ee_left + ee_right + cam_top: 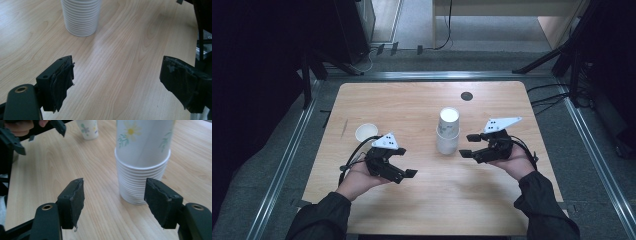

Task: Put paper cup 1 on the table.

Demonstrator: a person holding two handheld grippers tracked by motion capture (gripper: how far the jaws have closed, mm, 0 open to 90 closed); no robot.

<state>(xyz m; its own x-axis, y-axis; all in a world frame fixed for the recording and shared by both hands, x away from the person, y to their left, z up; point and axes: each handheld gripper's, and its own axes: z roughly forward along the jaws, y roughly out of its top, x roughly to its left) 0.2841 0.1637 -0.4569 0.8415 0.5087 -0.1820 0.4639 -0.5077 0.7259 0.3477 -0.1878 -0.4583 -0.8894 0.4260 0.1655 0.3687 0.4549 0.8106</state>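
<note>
Stack of paper cups (447, 132), mid-counter (422, 200), upright. Light, thin-walled, crushable, likely slippery; best gripped gently at ribbed rims. Right gripper (468, 145) just beside: fingers half-open, empty. Left gripper (408, 162): wide, empty.

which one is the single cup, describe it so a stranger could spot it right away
Start at the wooden table and look to its left half, just beyond the left gripper. The single cup stands there upright, open mouth up. Unlike the tall stack of cups near the middle, it is short and alone.
</note>
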